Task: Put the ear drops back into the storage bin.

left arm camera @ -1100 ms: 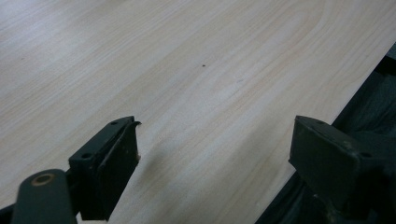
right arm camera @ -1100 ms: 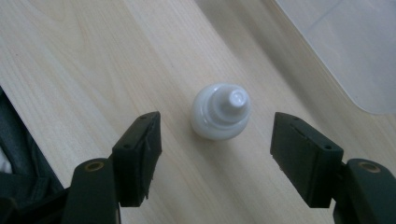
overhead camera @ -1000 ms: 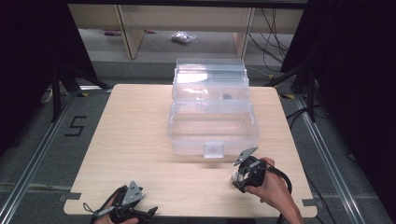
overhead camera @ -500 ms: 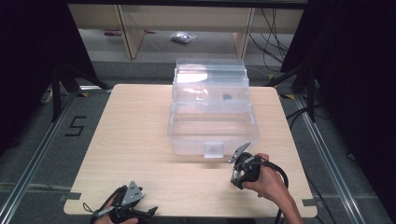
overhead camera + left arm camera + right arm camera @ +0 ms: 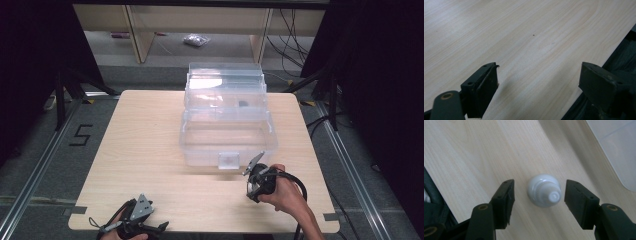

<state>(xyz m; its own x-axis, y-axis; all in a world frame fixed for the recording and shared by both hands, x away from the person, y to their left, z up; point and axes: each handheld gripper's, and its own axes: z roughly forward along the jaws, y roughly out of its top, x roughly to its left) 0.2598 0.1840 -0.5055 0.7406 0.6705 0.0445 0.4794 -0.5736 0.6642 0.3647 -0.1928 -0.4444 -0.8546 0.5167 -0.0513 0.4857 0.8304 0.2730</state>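
The right tool (image 5: 537, 192) points down at the table (image 5: 150, 150), its two black jaws standing on either side of a small white bottle (image 5: 544, 190) seen from its cap end. The jaws have just been closing in, yet a strip of bare wood shows between each pad and the bottle, so the tool is still released and presses on nothing. The bottle stands upright on the wood, its ribbed cap toward the camera, about midway between the jaws. In the high view this right tool (image 5: 255, 176) sits in the person's right hand (image 5: 284, 194) near the front right part of the table, just in front of the clear plastic box (image 5: 227, 135), with its cable looping back past the wrist. A corner of the box shows pale at the top right of the right gripper view, near the bottle but apart from it

The left tool (image 5: 537, 75) is released too, its jaws wide apart over bare wood with nothing between them; one jaw hangs beyond the table's edge. In the high view the left tool (image 5: 140, 222) rests low at the front left edge of the table, well apart from the box and the bottle

The clear plastic box stands in the middle of the table toward the far edge, its lid raised behind it
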